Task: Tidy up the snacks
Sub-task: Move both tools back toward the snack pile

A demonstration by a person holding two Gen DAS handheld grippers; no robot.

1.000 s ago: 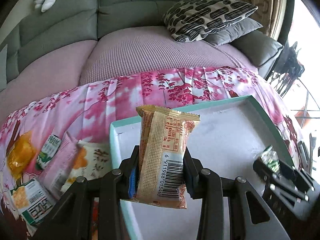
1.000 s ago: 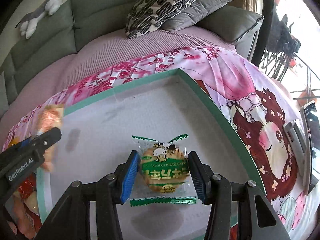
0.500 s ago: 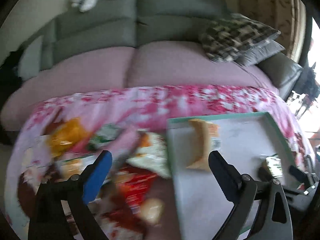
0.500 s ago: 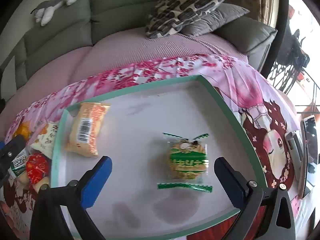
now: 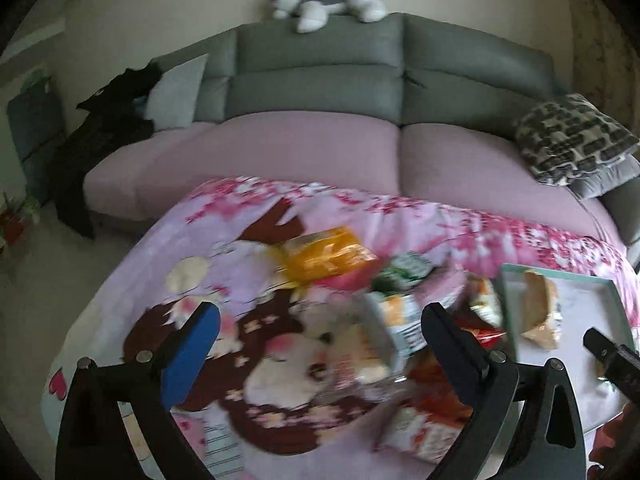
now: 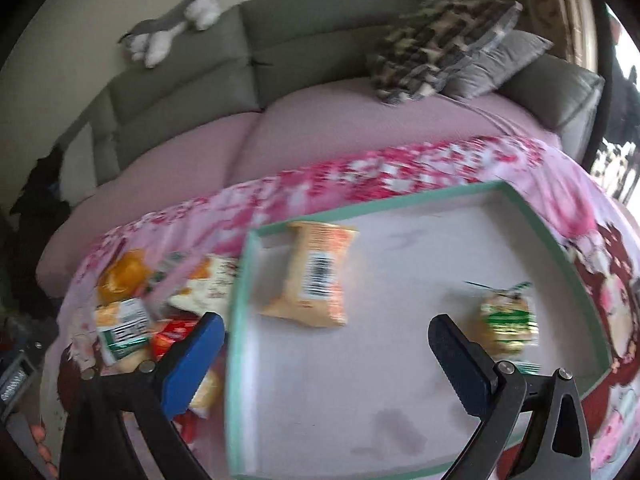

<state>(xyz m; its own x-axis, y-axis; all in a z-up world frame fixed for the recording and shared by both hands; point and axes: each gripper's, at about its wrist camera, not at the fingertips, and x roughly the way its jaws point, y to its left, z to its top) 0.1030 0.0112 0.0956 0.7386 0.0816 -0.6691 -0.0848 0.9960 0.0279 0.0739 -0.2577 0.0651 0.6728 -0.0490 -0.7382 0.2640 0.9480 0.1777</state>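
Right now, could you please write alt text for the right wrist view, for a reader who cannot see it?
An open hand-held gripper hovers empty over a green-rimmed tray holding an orange snack packet and a green-wrapped cake. More snacks lie heaped left of the tray on a pink printed cloth, with a sofa behind.

Bare tray [image 6: 400,380] floor lies between the orange packet [image 6: 314,276] at 11 o'clock and the green snack [image 6: 508,322] at 2 o'clock. A crowded snack pile [image 6: 160,320] blocks passage at 9 o'clock.
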